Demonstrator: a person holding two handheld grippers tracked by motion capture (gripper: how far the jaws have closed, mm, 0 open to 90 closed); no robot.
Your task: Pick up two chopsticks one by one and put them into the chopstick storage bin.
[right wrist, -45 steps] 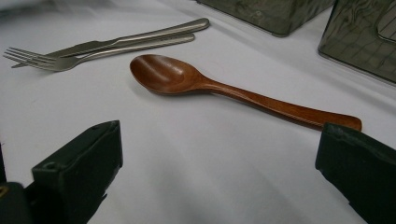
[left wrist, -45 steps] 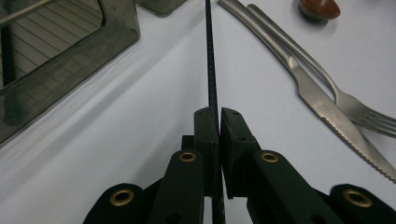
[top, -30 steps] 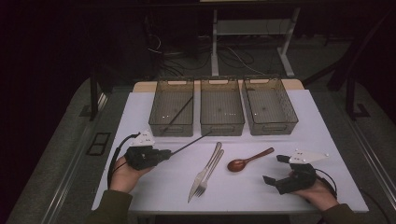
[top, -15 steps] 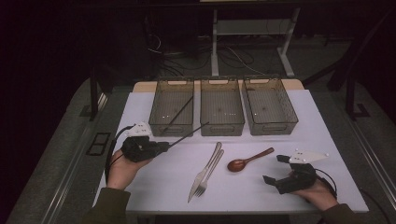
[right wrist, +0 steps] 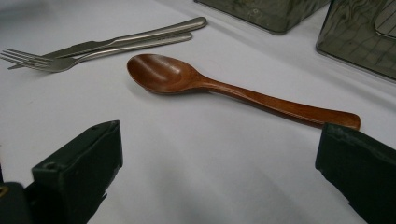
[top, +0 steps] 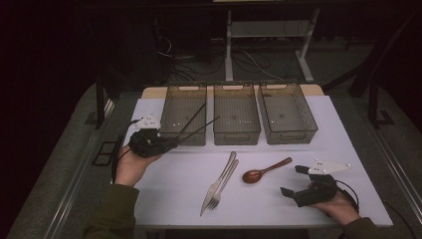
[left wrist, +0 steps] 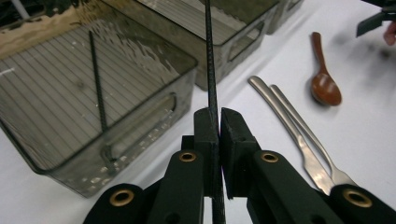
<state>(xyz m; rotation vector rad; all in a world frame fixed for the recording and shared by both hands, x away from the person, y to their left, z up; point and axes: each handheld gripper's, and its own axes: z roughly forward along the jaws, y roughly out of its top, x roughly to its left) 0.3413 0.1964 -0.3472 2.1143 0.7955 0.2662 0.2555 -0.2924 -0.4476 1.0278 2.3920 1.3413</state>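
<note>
Smoky translucent plastic: three bins in row at far side of white tabletop [top: 348, 149] in high view. Left bin [top: 183, 113] holds one black chopstick [top: 191, 119]; second chopstick [top: 199, 129] held over its near rim by left hand-held gripper [top: 166, 144]. One knife [top: 219, 181], one fork [top: 225, 185], one wooden spoon [top: 263, 171] mid-table. Right hand-held gripper [top: 293, 181] rests near spoon, jaws spread.

Left gripper view: jaws pinch thin, ribbed black chopstick [left wrist: 210, 70], pointing away over bin edge; possibly carbon-textured.

Right gripper view: jaws wide apart, spoon [right wrist: 224, 86] between and beyond, untouched.
</note>
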